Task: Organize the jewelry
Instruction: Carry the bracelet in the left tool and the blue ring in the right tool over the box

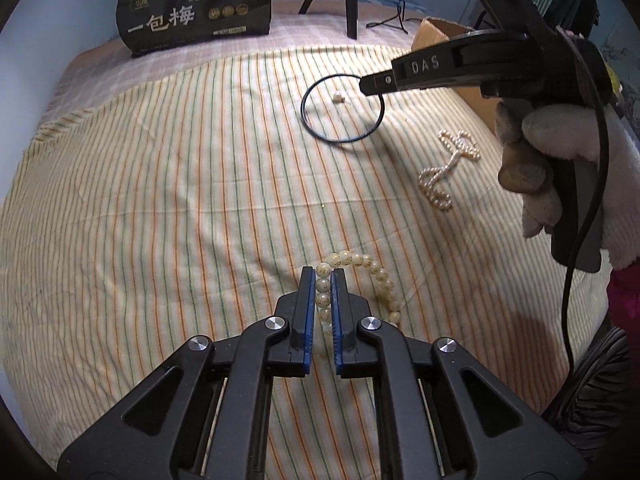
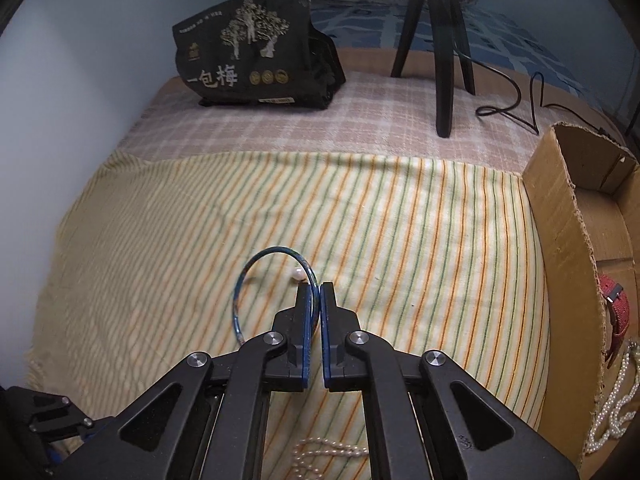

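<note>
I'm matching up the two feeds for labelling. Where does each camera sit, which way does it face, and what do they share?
Left wrist: on the left gripper, angled down at the striped cloth; shut on a bead bracelet; gloved hand visible.
Right wrist: on the right gripper, angled down; shut on a bangle; cardboard box alongside.
Shared: bangle, black bag, small pearl.

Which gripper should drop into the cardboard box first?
Right, probably. The right gripper is shut on the dark ring, and the cardboard box sits just beside it. The left gripper, shut on the bead bracelet, looks farther away.
</note>
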Action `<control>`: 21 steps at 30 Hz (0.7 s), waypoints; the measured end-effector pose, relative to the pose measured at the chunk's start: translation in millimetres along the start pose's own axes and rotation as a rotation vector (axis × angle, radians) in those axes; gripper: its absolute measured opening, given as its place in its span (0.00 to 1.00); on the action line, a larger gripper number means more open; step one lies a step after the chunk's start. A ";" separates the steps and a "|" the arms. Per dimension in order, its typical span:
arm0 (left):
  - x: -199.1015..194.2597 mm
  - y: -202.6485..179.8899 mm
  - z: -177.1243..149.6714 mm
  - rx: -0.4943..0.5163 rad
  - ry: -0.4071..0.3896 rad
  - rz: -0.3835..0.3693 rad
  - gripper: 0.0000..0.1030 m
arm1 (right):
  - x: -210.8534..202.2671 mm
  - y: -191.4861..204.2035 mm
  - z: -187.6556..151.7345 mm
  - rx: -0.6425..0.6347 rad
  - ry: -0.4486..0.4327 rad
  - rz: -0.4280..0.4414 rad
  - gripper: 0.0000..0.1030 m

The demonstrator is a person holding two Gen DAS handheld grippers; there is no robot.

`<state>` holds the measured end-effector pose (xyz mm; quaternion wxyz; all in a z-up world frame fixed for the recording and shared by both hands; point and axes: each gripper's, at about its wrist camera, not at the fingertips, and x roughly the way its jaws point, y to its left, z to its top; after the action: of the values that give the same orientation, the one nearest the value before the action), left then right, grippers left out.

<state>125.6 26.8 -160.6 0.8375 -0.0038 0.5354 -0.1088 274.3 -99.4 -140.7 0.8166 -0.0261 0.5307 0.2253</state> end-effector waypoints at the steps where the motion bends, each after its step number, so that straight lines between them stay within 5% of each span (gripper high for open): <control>1: -2.2 0.5 0.6 -0.003 -0.006 0.002 0.05 | -1.8 1.8 -0.2 -0.004 -0.003 0.001 0.03; 21: -36.7 -2.8 19.4 -0.033 -0.114 0.021 0.05 | -55.5 7.9 -9.4 -0.041 -0.092 0.019 0.02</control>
<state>127.7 28.8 -119.1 0.8675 -0.0183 0.4887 -0.0909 244.5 -113.9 -94.4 0.8374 -0.0273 0.4880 0.2446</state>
